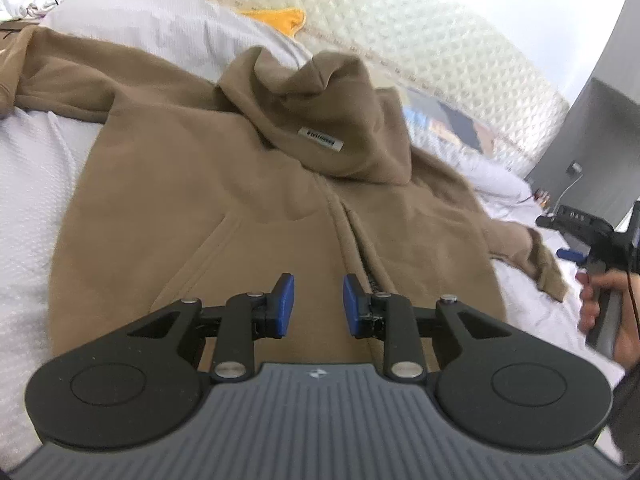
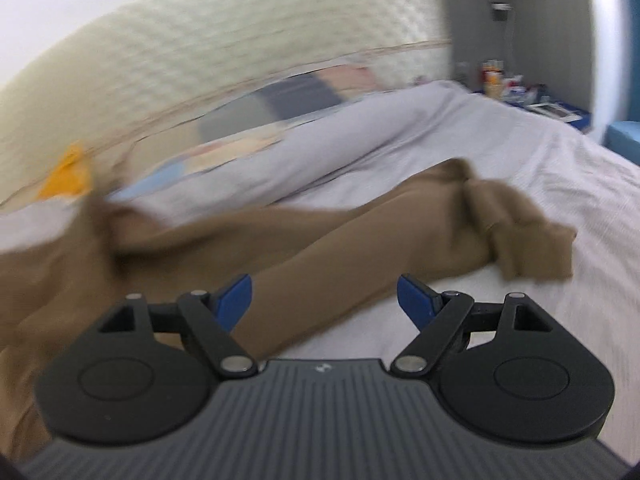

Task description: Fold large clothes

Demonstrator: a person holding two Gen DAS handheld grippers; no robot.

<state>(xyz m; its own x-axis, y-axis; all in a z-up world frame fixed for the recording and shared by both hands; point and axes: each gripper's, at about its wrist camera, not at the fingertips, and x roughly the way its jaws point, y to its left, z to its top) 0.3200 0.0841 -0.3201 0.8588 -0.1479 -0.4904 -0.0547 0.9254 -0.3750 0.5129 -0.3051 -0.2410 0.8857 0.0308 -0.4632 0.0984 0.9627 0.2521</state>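
Right wrist view shows the right gripper (image 2: 324, 300) wide open and empty above the brown hoodie (image 2: 340, 236) on the bed (image 2: 540, 184), whose bunched sleeve risks a crooked fold.

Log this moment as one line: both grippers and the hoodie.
left gripper: open, empty, over hoodie front | right gripper: open, empty, above sleeve | hoodie: flat on bed, unfolded
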